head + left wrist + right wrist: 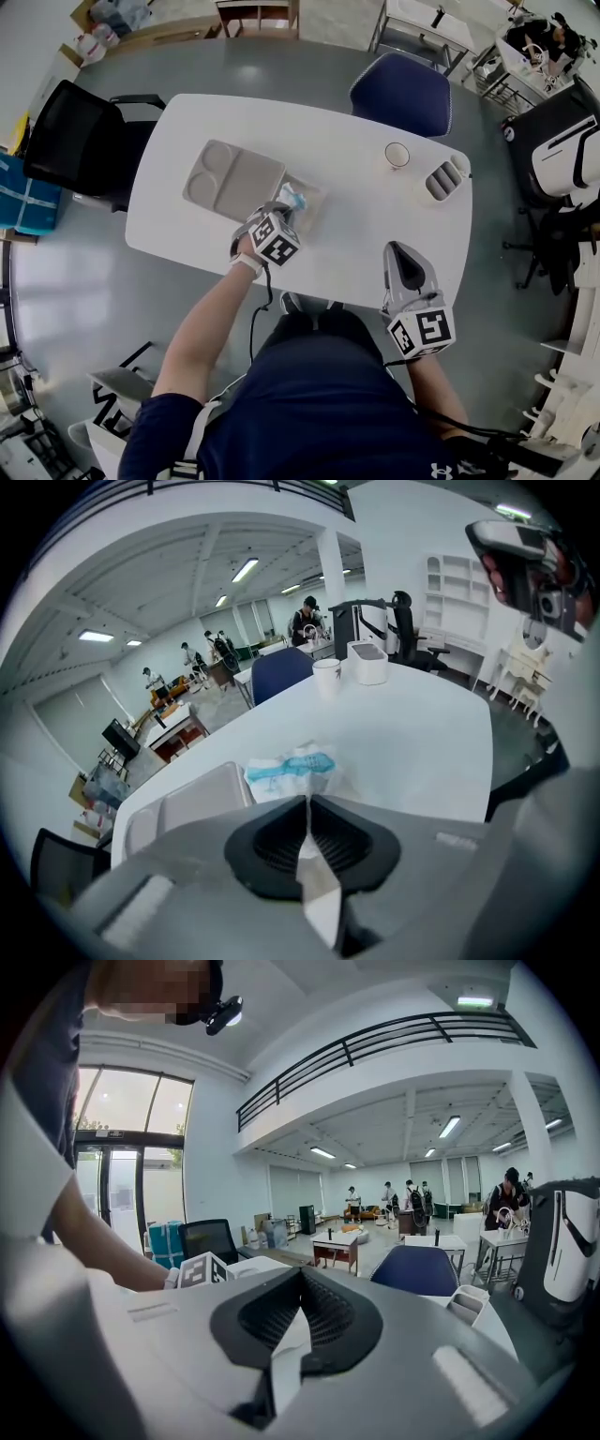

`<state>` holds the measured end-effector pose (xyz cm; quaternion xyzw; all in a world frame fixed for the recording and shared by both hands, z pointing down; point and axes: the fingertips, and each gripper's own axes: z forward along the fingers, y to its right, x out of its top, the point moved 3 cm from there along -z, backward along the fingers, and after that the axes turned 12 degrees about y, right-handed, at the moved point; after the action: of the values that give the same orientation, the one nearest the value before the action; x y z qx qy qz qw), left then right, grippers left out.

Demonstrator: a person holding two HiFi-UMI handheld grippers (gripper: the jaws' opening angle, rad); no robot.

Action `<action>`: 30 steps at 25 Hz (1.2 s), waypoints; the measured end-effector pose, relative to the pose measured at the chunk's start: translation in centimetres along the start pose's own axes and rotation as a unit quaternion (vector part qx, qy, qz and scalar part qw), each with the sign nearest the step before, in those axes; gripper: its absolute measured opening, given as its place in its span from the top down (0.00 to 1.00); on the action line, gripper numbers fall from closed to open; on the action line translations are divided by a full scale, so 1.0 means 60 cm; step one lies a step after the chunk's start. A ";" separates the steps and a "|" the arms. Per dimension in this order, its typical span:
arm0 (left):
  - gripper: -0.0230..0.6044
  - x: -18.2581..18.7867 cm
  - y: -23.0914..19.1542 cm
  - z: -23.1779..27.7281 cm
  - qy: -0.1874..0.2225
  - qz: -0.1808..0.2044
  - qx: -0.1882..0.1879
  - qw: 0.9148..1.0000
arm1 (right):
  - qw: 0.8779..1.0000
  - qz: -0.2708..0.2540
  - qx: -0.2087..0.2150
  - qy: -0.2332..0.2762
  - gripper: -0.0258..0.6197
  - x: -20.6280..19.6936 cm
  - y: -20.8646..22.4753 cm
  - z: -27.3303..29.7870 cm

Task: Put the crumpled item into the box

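The crumpled item [292, 198], white with blue print, lies just right of the flat beige compartment box [232, 177] on the white table [366, 230]. My left gripper [282, 208] is right at the item's near edge. In the left gripper view its jaws [307, 800] are closed together, with the crumpled item [289, 769] reaching down to their tips and the box [187, 803] to its left. My right gripper [400, 251] hovers over the table's front edge, far from both. Its jaws [300, 1275] are shut, with nothing between them.
A paper cup [397, 155] and a grey slotted holder [446, 177] stand at the table's far right. A blue chair [403, 91] is behind the table and a black chair [77, 141] at its left. People stand far off in the room.
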<state>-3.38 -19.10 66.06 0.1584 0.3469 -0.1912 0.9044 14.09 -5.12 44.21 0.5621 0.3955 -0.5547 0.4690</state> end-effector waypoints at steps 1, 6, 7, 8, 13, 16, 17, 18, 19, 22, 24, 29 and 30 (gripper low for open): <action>0.94 -0.002 0.000 0.004 -0.007 -0.003 0.000 1.000 | 1.000 0.002 0.002 -0.001 0.96 -0.002 0.002 0.002; 0.93 -0.013 0.005 0.032 -0.049 -0.020 -0.006 0.999 | 1.000 0.011 0.007 -0.009 0.96 -0.016 0.020 0.011; 0.93 -0.016 0.007 0.037 -0.058 -0.027 -0.009 0.998 | 1.000 0.012 0.008 -0.010 0.96 -0.018 0.022 0.012; 0.93 -0.019 0.009 0.042 -0.067 -0.036 -0.013 0.997 | 1.000 0.014 0.010 -0.011 0.96 -0.020 0.023 0.014; 0.93 -0.037 0.015 0.066 -0.106 -0.071 -0.025 0.992 | 1.000 0.019 0.017 -0.017 0.96 -0.029 0.025 0.018; 0.93 -0.048 0.014 0.076 -0.124 -0.079 -0.020 0.989 | 0.999 0.023 0.017 -0.019 0.96 -0.033 0.030 0.015; 0.93 -0.052 0.015 0.079 -0.130 -0.081 -0.019 0.988 | 0.999 0.024 0.016 -0.021 0.96 -0.035 0.033 0.013; 0.93 -0.055 0.015 0.081 -0.134 -0.085 -0.017 0.987 | 0.999 0.026 0.016 -0.022 0.96 -0.037 0.034 0.012; 0.93 -0.057 0.015 0.083 -0.137 -0.089 -0.016 0.986 | 0.999 0.027 0.015 -0.023 0.96 -0.039 0.035 0.011; 0.93 -0.058 0.014 0.089 -0.140 -0.102 -0.011 0.985 | 0.999 0.030 0.015 -0.026 0.96 -0.043 0.038 0.008; 0.93 -0.056 0.012 0.093 -0.140 -0.109 -0.004 0.984 | 0.999 0.033 0.015 -0.028 0.96 -0.045 0.042 0.006; 0.92 -0.056 0.002 0.100 -0.151 -0.105 0.024 0.983 | 0.999 0.039 0.013 -0.030 0.96 -0.049 0.052 0.003; 0.90 -0.055 0.003 0.101 -0.151 -0.105 0.026 0.983 | 0.999 0.040 0.012 -0.029 0.96 -0.049 0.054 0.002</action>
<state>-2.14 -20.71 72.68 0.1139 0.2164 -0.3161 0.9167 16.98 -5.80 47.44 0.5664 0.3527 -0.5563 0.4952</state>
